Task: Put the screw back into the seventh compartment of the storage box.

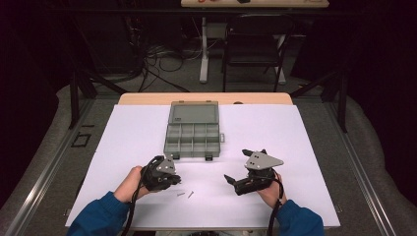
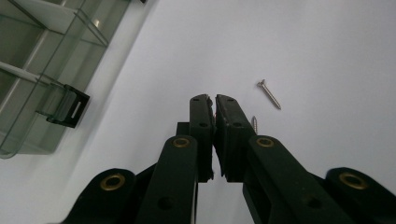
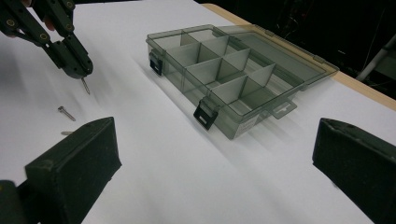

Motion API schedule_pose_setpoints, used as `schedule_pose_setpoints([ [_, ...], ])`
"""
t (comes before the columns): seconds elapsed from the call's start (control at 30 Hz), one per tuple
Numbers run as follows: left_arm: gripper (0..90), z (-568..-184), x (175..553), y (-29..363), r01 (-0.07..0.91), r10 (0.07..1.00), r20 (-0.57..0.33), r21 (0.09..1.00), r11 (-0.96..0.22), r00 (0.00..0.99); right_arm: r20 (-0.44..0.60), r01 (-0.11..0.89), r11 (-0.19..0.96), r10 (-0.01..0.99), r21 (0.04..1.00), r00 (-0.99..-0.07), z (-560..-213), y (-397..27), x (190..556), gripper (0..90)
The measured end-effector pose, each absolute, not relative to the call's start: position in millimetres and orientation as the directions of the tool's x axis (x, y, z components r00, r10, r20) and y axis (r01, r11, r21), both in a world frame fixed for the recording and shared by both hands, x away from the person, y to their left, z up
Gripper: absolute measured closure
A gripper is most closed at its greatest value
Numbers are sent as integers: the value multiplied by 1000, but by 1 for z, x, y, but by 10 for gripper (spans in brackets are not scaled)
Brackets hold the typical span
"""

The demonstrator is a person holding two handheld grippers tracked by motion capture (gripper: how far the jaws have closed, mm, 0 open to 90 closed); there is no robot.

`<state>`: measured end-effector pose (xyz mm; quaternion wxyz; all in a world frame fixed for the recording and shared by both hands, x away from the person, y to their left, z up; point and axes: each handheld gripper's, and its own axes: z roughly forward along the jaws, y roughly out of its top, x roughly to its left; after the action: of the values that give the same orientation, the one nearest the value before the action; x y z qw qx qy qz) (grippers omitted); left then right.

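My left gripper (image 1: 175,180) hovers just above the white table cover, shut on a small screw (image 3: 85,86) that hangs point-down from its tips (image 3: 79,71). In the left gripper view the jaws (image 2: 215,100) are pressed together and hide the held screw. Two more screws lie loose on the cover beside them (image 2: 269,94) (image 2: 254,123), also visible from above (image 1: 180,193) (image 1: 190,194). My right gripper (image 1: 236,165) rests to the right, open wide with nothing between its jaws (image 3: 214,148). An open grey compartment box (image 1: 193,132) sits beyond both grippers.
The box's lid (image 1: 193,112) lies flat toward the table's far edge, and its black latches (image 3: 206,114) face me. White cover (image 1: 295,147) spreads on both sides of the box. A dark folding chair (image 1: 255,44) stands past the table.
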<state>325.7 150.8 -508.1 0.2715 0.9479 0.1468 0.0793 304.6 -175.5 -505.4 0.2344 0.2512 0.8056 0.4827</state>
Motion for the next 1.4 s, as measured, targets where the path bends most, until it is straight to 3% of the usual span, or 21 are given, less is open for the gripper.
schedule_pose_setpoints([
  [1.4, 862, -480, 356, 126, 170, 293, 133, 567, -806, 947, -122, 190, 388, 649, 902, -751, -506, -185, 306, 0],
])
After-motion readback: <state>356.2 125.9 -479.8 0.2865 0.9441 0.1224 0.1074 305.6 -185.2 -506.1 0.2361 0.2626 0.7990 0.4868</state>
